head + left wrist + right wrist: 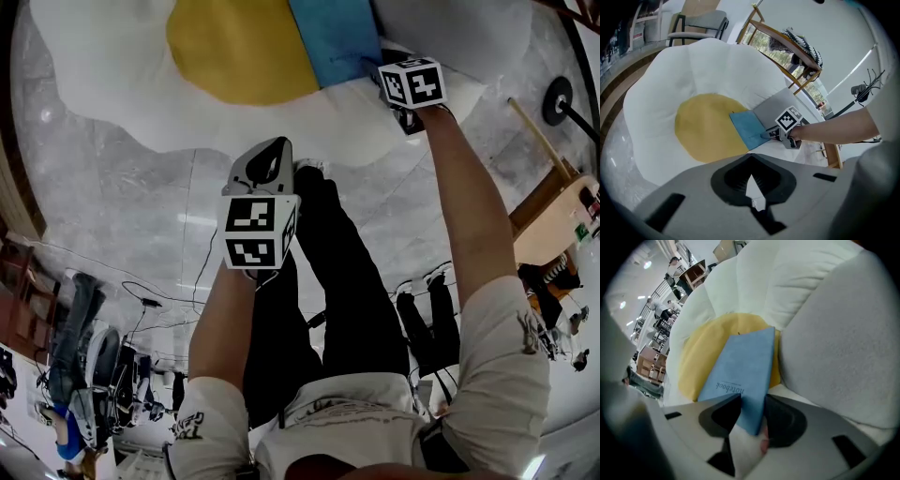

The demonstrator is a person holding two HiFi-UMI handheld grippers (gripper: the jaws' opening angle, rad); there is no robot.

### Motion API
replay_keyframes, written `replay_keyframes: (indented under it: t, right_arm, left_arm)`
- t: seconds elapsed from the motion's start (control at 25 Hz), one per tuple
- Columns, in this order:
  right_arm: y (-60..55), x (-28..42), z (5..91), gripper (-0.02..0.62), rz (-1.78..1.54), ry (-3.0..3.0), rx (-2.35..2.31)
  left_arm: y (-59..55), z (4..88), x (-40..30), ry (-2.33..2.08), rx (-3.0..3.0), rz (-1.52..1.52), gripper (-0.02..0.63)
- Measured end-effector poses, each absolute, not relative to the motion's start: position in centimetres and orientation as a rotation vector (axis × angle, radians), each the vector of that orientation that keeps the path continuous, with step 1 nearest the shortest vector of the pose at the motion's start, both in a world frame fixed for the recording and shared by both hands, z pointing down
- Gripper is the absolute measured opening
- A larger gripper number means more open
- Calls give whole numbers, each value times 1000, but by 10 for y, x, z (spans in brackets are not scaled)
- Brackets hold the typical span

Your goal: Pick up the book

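A blue notebook (pixel 339 39) lies on the yellow centre (pixel 239 47) of a white egg-shaped cushion (pixel 112 75). My right gripper (pixel 373 66) reaches down to the book's near end. In the right gripper view the book (pixel 740 369) runs between the two jaws of the right gripper (pixel 752 411), and both pads touch its covers. From the left gripper view the same book (pixel 748 129) shows with the right gripper (pixel 769 135) at its corner. My left gripper (pixel 272 150) hangs over the floor short of the cushion, away from the book. Its jaws (pixel 752 190) meet at the tips with nothing between them.
A grey cushion (pixel 843 348) leans against the book's right side. Marble floor (pixel 112 206) lies in front of the cushion, with cables (pixel 141 300) at the left. Wooden furniture (pixel 553 206) stands at the right, and a chair (pixel 701 23) and a wooden frame (pixel 787 42) stand beyond the cushion.
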State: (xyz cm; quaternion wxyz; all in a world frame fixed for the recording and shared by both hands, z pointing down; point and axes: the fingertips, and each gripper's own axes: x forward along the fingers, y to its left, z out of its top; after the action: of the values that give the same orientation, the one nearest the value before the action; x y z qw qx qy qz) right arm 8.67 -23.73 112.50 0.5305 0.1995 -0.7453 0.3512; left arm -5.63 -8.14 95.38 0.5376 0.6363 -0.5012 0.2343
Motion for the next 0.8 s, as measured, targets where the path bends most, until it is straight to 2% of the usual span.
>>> replay_keyframes:
  t: [0.12, 0.36, 0.64, 0.72, 0.76, 0.8]
  right_arm:
    - [-242, 88, 1111, 127, 862, -1805, 530]
    - [-231, 76, 1082, 67, 1058, -1856, 547]
    - [-210, 63, 1077, 66, 1179, -1783, 439]
    - [-198, 57, 1082, 121, 1177, -1754, 386]
    - [-193, 53, 1085, 120, 1162, -1749, 377]
    - [-189, 50, 1087, 82, 1150, -1751, 382]
  left_arm:
    - [-84, 951, -55, -1188, 1523, 555, 15]
    - [-81, 943, -49, -1175, 1539, 554, 17]
    - [-82, 937, -48, -1164, 1563, 551, 17]
    - [-81, 937, -49, -1168, 1562, 548, 17]
    - [-79, 936, -50, -1170, 1560, 546, 16]
    - [-78, 937, -51, -1171, 1558, 546, 17]
